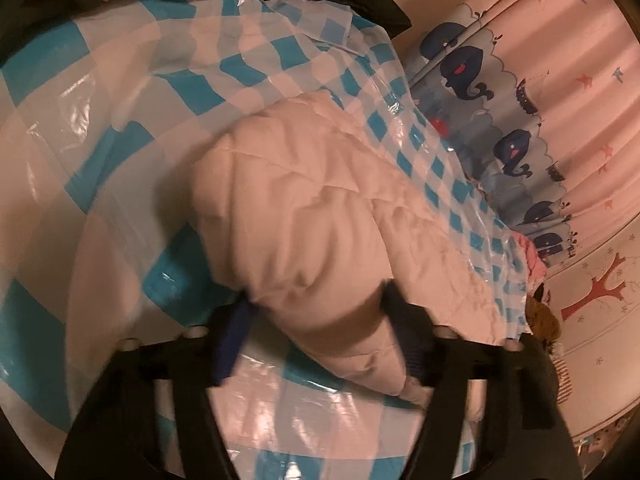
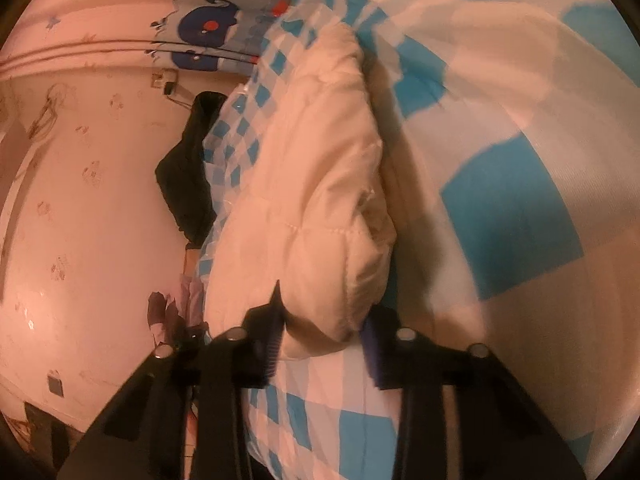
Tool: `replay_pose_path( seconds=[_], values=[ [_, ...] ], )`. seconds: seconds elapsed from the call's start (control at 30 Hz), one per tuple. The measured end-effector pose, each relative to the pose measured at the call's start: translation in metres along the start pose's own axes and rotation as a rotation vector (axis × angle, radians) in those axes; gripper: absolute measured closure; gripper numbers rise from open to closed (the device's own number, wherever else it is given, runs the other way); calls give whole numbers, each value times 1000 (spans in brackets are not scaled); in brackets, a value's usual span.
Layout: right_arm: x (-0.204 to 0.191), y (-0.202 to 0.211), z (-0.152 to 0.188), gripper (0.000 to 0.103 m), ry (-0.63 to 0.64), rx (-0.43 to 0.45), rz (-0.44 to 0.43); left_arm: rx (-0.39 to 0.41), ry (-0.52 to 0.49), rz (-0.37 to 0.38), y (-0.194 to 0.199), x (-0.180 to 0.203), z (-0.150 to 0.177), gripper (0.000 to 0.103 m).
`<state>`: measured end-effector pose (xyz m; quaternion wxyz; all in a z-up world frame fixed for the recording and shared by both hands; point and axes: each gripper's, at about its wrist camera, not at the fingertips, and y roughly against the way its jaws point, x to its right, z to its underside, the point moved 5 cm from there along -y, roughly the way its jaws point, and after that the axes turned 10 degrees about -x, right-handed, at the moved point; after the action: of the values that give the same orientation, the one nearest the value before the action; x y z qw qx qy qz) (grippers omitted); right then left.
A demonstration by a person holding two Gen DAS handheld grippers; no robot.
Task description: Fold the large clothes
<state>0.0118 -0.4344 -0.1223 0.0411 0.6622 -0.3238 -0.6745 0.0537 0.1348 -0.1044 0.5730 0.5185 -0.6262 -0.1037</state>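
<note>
Both the left hand-held gripper (image 1: 320,316) and the right hand-held gripper (image 2: 322,332) seem clenched on the padded jacket (image 1: 320,208); blur obscures contact. Puffy fabric between the pads could slip free when lifted.

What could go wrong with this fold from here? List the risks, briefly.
1. The quilted cream jacket is puffy; the left gripper and right gripper each pinch a thick, rounded edge, so the padding may squeeze out when lifted.
2. The glossy blue-checked plastic sheet under it looks slick; the jacket could slide towards the sheet's edge by the whale-print curtain.
3. The sheet may catch in the jaws and rise with the jacket.
</note>
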Motion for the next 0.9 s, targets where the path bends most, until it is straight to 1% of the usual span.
replay_pose_path(
  seconds=[0.1,0.13,0.2,0.23,0.3,0.47,0.53,0.6,0.63,0.67,0.7,0.73,0.77,0.83,0.9],
  values=[
    [-7,4,0,75,35,13,8,-8,-50,-19,1,5,1,66],
    [-9,5,0,75,39,15,3,-14,-75,-31,1,7,2,68],
    [-13,9,3,77,49,11,-5,-30,-88,-23,3,8,5,73],
    [-14,11,6,77,55,8,-5,-50,-81,3,5,6,8,74],
    [-14,15,9,77,58,5,-4,-82,-74,33,10,3,16,75],
    [-12,36,28,78,63,-2,-3,-129,-107,42,24,9,45,75],
    [-8,44,36,78,63,-9,7,-149,-101,58,29,8,58,75],
    [-7,45,39,78,58,-41,5,-166,-88,63,32,4,69,75],
    [-6,45,41,73,47,-54,0,-170,-82,58,34,2,72,73],
    [-2,45,41,67,26,-67,-1,-174,-65,61,35,-1,72,70],
    [-1,44,41,55,15,-83,-11,-177,-40,67,36,-5,71,66],
    [2,44,39,51,0,-82,-14,-177,-19,72,37,-8,70,64],
    [3,45,38,49,-7,-77,-7,-171,-4,69,39,-10,68,61],
    [4,44,31,45,-15,-69,-12,-170,22,75,38,-13,64,59],
    [7,41,26,44,-31,-60,-10,-169,48,81,36,-13,60,55]
  ],
)
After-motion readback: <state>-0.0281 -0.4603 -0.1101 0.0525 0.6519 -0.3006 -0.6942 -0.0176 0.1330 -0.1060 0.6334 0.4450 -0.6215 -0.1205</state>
